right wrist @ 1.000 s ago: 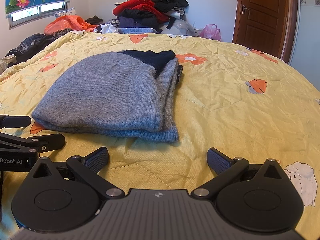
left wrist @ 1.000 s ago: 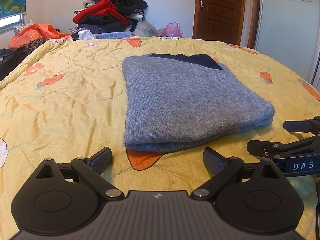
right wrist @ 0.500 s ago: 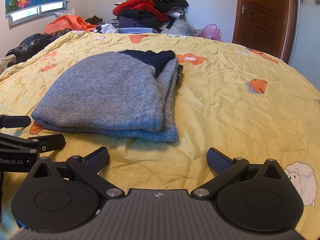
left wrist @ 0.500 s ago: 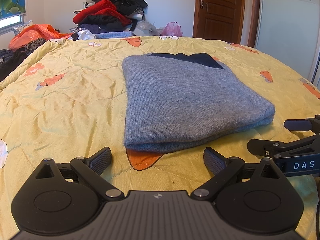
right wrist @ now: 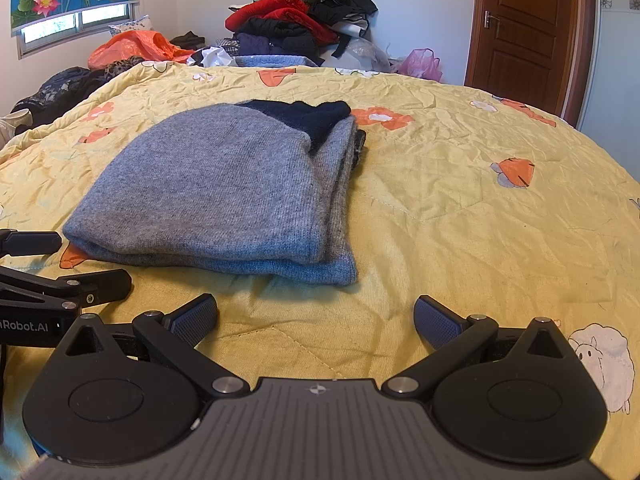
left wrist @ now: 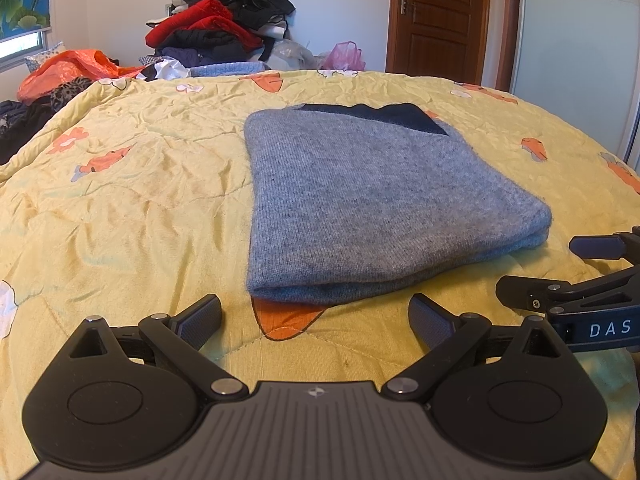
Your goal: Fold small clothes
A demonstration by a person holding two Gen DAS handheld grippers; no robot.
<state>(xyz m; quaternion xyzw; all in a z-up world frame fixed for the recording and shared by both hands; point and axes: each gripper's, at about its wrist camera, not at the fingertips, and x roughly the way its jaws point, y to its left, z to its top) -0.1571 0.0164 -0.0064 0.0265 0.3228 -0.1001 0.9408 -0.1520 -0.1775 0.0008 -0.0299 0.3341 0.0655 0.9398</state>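
The grey sweater [left wrist: 372,208] lies folded flat mid-bed on the yellow quilt [left wrist: 132,208], so your left gripper [left wrist: 316,320] and right gripper [right wrist: 316,318] rest just near of it, jaws wide, empty.

Left gripper [left wrist: 315,318] low centre of its own frame, fingers spread wide, nothing between them. Right gripper [right wrist: 316,318] same pose in its frame, fingers wide apart, empty. Each shows in the other's view: right one at right edge, left one at left edge, side by side, not touching.
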